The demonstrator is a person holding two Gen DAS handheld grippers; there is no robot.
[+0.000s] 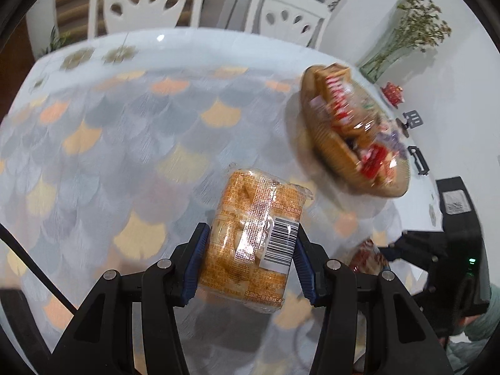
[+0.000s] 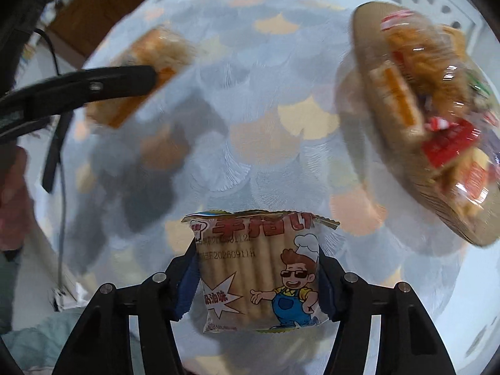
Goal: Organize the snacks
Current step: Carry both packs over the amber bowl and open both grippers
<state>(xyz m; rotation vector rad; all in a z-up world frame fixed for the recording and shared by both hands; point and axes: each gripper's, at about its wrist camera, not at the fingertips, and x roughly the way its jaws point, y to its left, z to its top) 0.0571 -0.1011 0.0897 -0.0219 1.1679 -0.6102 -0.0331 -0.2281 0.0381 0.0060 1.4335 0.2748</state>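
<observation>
My left gripper (image 1: 250, 250) is shut on an orange cracker pack (image 1: 253, 237) with a barcode label and holds it above the table. My right gripper (image 2: 259, 268) is shut on a finger-biscuit packet (image 2: 259, 275) with a cartoon chef on it. A woven basket (image 1: 331, 153) filled with several wrapped snacks sits at the right of the table; it also shows in the right wrist view (image 2: 368, 47). In the right wrist view the left gripper (image 2: 93, 86) appears blurred at the upper left with the orange pack (image 2: 156, 50). In the left wrist view the right gripper (image 1: 415, 247) shows at the right with its packet (image 1: 367, 256).
The table carries a scallop-patterned cloth (image 1: 125, 156). Two white chairs (image 1: 147, 0) stand at its far side. A vase of dried flowers (image 1: 406, 37), a small red box (image 1: 393, 92) and black devices (image 1: 417, 159) sit beyond the basket near the wall.
</observation>
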